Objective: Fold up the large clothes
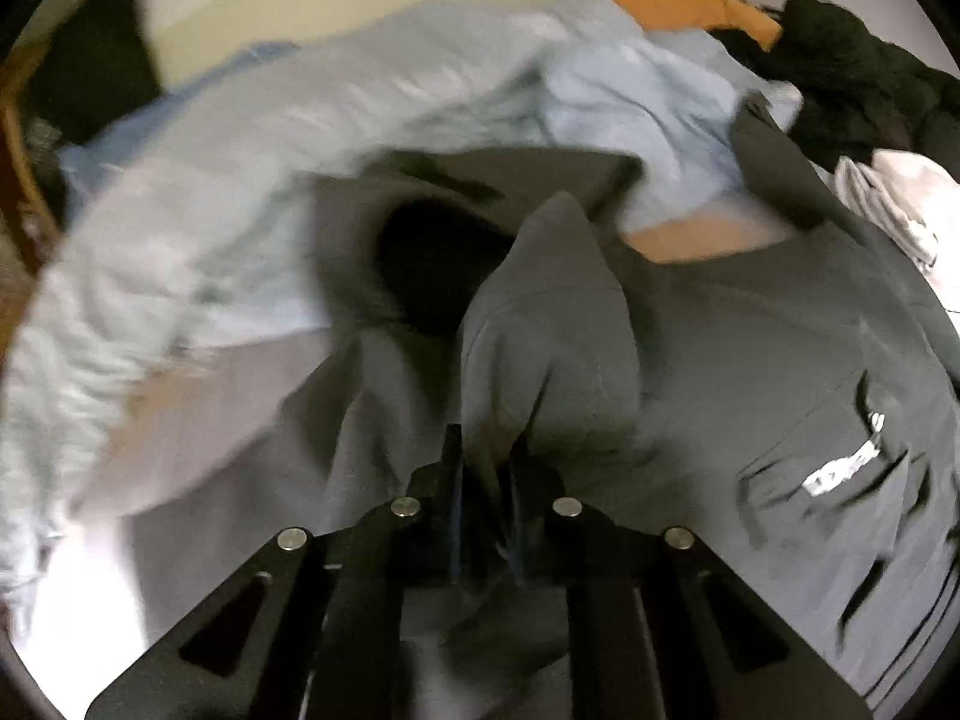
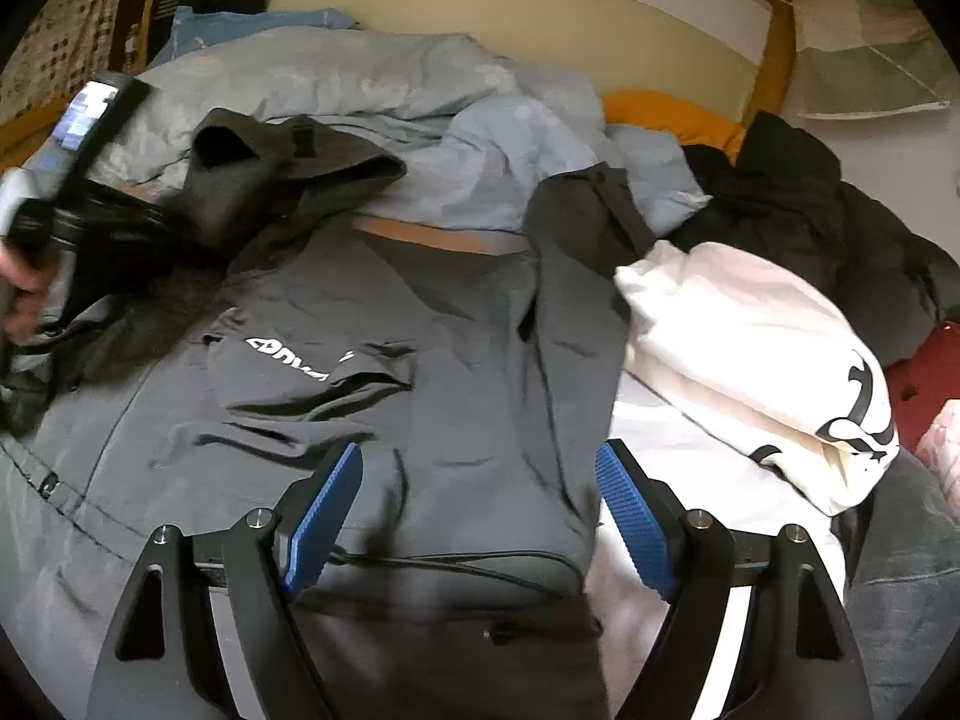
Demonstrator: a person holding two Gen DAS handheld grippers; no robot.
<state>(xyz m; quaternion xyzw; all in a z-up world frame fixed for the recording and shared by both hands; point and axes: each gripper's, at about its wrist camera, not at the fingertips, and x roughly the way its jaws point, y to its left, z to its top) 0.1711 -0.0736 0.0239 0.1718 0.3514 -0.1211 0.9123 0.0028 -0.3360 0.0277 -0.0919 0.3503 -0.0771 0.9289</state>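
A grey jacket [image 2: 456, 324] with a white chest logo [image 2: 288, 354] lies spread front up on the bed. In the left wrist view my left gripper [image 1: 486, 456] is shut, and a raised fold of the grey jacket [image 1: 540, 330] is pinched between its dark fingers. The right wrist view shows that same left gripper [image 2: 138, 228], blurred, at the jacket's left sleeve, with a hand [image 2: 24, 288] holding it. My right gripper [image 2: 480, 510] hovers over the jacket's lower part with its blue pads [image 2: 327, 510] wide apart and nothing between them.
A rumpled light blue duvet [image 2: 360, 78] lies beyond the jacket. To the right are a white printed garment [image 2: 750, 372], a black heap of clothes [image 2: 810, 210] and an orange pillow [image 2: 660, 114]. A wooden bed frame [image 2: 780, 48] borders the far side.
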